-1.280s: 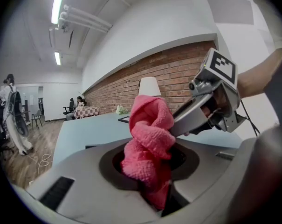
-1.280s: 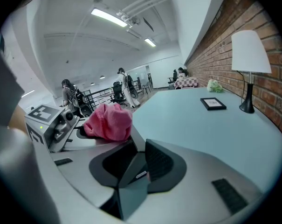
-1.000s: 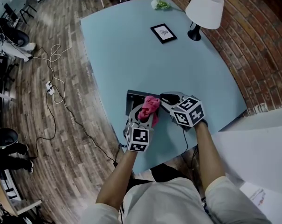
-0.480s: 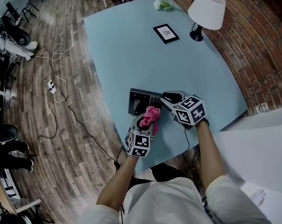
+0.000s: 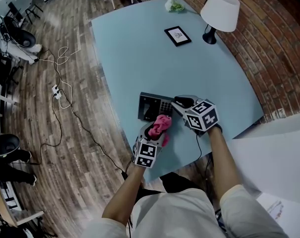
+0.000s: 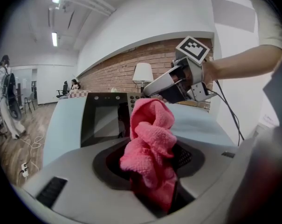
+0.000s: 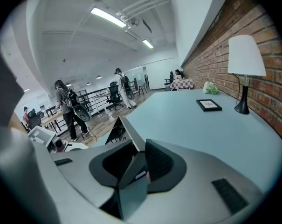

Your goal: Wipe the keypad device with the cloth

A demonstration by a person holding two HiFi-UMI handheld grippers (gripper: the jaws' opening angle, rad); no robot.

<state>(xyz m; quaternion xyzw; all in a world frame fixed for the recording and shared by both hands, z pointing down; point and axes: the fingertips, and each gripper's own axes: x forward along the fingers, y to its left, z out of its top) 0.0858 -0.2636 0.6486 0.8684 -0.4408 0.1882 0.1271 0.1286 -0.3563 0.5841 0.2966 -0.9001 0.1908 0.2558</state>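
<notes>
The dark keypad device (image 5: 150, 105) lies near the front edge of the blue table (image 5: 154, 58). In the left gripper view its screen and keys (image 6: 103, 118) face me. My left gripper (image 5: 157, 129) is shut on a bunched pink cloth (image 5: 161, 124), which hangs just in front of the device's near edge; the cloth (image 6: 150, 143) fills the jaws in that view. My right gripper (image 5: 178, 102) comes in from the right and is shut on the device's right edge. A thin grey edge of the device (image 7: 124, 125) runs between its pads.
A white lamp (image 5: 219, 9), a small framed picture (image 5: 178, 35) and a white-green bundle (image 5: 174, 4) stand at the table's far end by the brick wall. Cables and a power strip (image 5: 55, 90) lie on the wood floor at left. People stand far off (image 7: 68, 106).
My left gripper has drawn the pink cloth back off the device towards the table's front edge and lower. More of the device's face shows. The right gripper has kept still.
</notes>
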